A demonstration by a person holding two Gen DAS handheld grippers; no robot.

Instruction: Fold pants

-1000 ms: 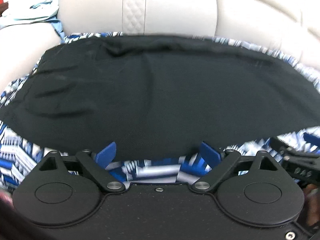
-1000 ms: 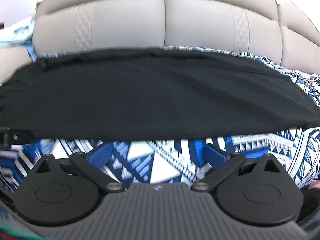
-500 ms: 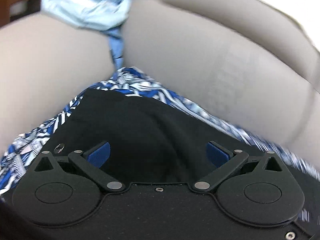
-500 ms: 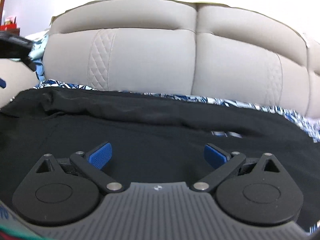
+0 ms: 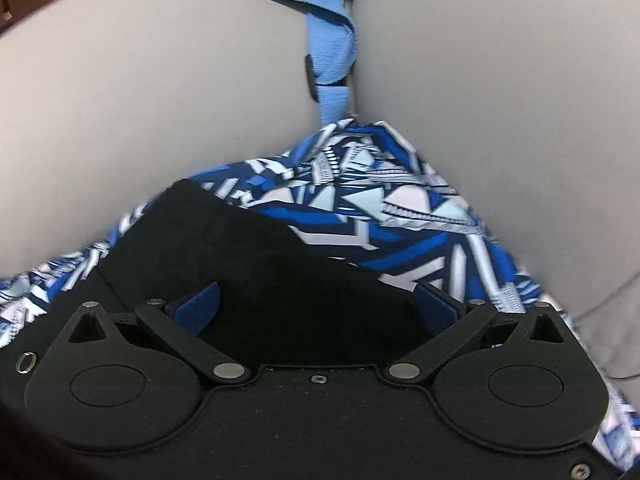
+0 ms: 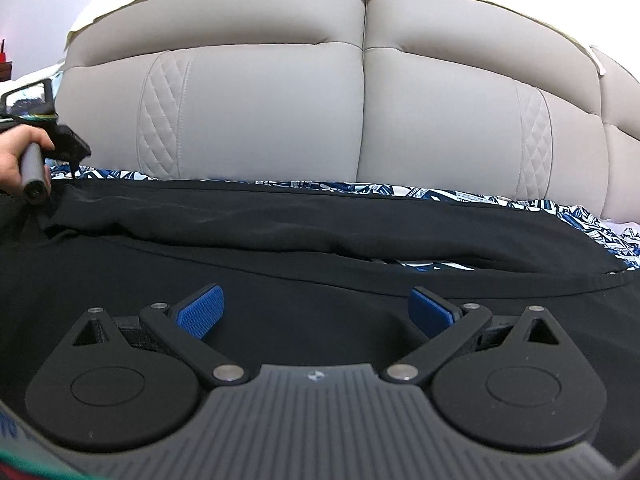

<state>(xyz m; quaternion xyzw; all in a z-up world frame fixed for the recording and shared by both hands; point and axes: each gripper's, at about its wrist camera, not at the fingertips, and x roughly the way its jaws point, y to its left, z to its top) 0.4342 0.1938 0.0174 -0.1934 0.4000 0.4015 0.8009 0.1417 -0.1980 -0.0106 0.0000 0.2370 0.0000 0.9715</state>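
Note:
The black pants [image 6: 280, 248] lie spread across a blue and white patterned cloth [image 6: 440, 194] on the sofa seat. In the left wrist view a corner of the pants [image 5: 256, 256] lies between my fingers. My left gripper [image 5: 316, 308] is open and low over that corner, its blue pads [image 5: 200, 308] wide apart. My right gripper [image 6: 316, 312] is open over the middle of the pants, blue pads [image 6: 200, 312] apart, holding nothing. The left gripper's handle and the hand on it [image 6: 32, 160] show at the far left of the right wrist view.
The beige sofa backrest [image 6: 360, 112] rises right behind the pants. The patterned cloth [image 5: 380, 216] reaches into the sofa corner, where a light blue garment [image 5: 332, 52] hangs down between two cushions [image 5: 140, 120].
Both grippers moved forward from the near edge of the pants to over them. The left one swung to the far left corner of the pants. Both stayed open.

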